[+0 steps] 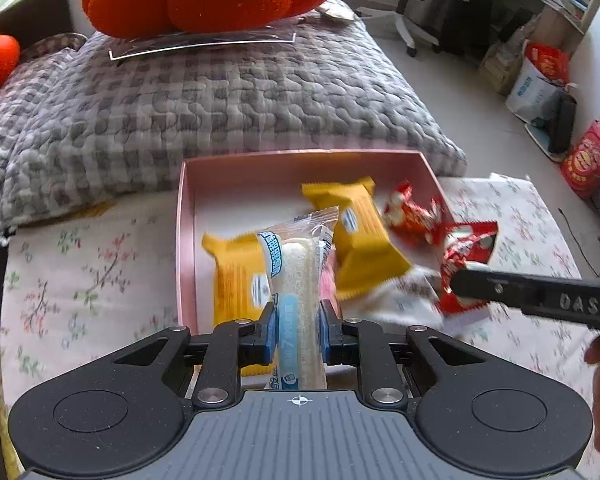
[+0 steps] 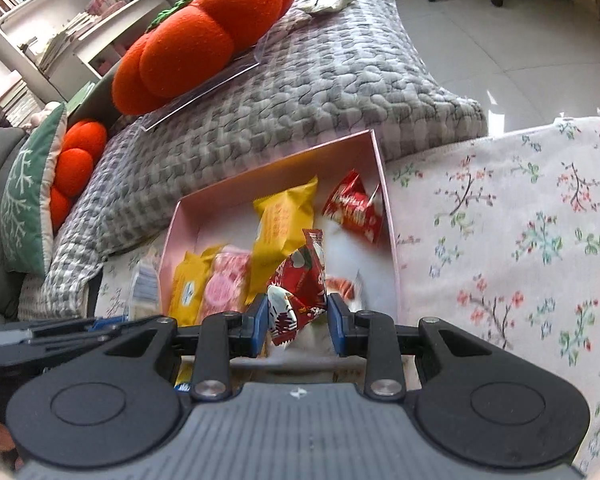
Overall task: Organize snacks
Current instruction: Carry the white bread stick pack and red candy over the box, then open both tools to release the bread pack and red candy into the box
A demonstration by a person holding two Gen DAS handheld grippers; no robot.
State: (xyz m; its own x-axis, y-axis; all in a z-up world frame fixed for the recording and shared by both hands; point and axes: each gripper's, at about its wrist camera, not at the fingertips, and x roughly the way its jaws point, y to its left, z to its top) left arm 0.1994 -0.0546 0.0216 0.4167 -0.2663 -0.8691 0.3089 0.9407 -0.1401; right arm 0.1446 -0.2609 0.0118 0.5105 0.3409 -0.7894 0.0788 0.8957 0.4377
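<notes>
1. Left side: the left claw (image 1: 299, 326) is clamped on a long white snack bar in a clear wrapper (image 1: 300, 276), its blue pads pressing the bar's two sides near the lower end. The bar stands up along the fingers, its crimped top over the pink box (image 1: 186, 240).
2. The bar looks light and fairly stiff, but its film wrapper is probably slick; a hold across the solid middle seems safer than on the crimped ends, and a hard squeeze could crumble it.
3. Middle: the pink box sits on a flowered cloth (image 1: 80, 272) against a grey quilt (image 1: 220, 104). Inside it lie two yellow packets (image 1: 360, 240), a pink packet (image 2: 222, 280) and a small red packet (image 1: 410, 210) near the right wall.
4. Right side: the right claw (image 2: 298, 314) is closed on a red candy packet (image 2: 300, 280), which sits toward the left pad and hangs over the box's near part.
5. That packet appears soft, crinkly and very light; it may twist or slip, so gripping the filled body beats gripping a loose corner.
6. Both claws point steeply down over the box. In the left view the right claw's finger reaches in from the right edge.
</notes>
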